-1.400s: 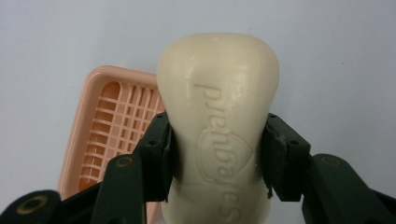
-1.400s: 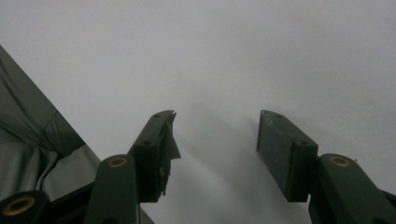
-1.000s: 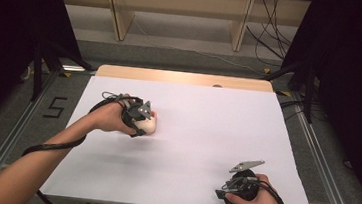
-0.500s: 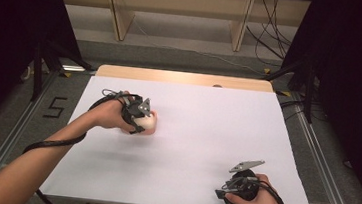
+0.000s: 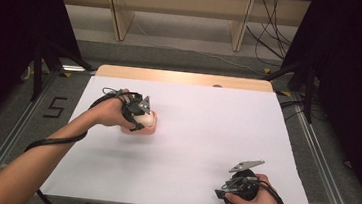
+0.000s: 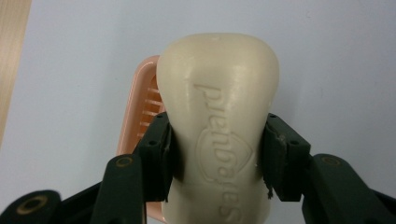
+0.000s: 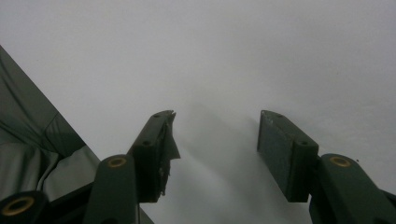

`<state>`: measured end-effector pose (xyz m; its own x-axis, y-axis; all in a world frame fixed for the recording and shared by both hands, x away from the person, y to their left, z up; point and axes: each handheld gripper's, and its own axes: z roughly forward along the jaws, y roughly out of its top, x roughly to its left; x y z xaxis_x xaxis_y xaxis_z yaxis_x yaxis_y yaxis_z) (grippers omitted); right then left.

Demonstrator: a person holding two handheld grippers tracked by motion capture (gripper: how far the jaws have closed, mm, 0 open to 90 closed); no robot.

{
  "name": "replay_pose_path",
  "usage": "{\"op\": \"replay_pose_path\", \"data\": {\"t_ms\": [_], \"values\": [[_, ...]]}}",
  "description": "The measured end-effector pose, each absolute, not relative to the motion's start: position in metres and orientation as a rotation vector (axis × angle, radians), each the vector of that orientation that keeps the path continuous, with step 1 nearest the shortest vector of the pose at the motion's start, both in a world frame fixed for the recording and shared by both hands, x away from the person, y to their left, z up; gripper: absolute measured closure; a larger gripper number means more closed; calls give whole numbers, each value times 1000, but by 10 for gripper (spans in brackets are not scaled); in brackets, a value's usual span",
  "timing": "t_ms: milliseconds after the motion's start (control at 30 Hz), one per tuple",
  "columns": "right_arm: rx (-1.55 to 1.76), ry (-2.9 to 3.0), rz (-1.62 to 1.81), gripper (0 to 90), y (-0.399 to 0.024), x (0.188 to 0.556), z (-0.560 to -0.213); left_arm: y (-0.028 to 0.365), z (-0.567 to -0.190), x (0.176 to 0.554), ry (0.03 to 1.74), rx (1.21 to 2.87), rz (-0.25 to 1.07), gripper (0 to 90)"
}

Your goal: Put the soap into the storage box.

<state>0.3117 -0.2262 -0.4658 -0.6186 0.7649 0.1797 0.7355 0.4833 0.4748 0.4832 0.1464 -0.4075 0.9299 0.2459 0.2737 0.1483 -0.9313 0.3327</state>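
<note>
A cream bar of soap (image 6: pixel 219 121) with embossed lettering sits between the jaws of my left gripper (image 6: pixel 217 156), which is shut on its narrow middle. Under and behind it lies a pink slatted soap dish (image 6: pixel 142 107). From the high view the left gripper (image 5: pixel 140 117) holds the soap (image 5: pixel 148 119) over the pink dish (image 5: pixel 138 129) at the table's left centre. My right gripper (image 5: pixel 220 192) rests near the front right edge, and in its own view the right gripper (image 7: pixel 215 140) stands open over bare white table with nothing between the fingers.
A white sheet covers the table (image 5: pixel 206 134), with a wooden strip (image 5: pixel 186 78) along its far edge. Wooden shelving (image 5: pixel 177 11) and cables (image 5: pixel 271 35) lie on the floor beyond. Metal rails (image 5: pixel 315 145) run along both sides.
</note>
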Motion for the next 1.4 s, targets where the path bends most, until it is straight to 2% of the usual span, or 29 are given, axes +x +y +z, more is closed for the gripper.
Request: {"op": "replay_pose_path", "data": {"t_ms": [1400], "values": [[1336, 2668, 822, 459, -225, 310, -467, 155, -425, 505, 321, 2812, 518, 494]]}}
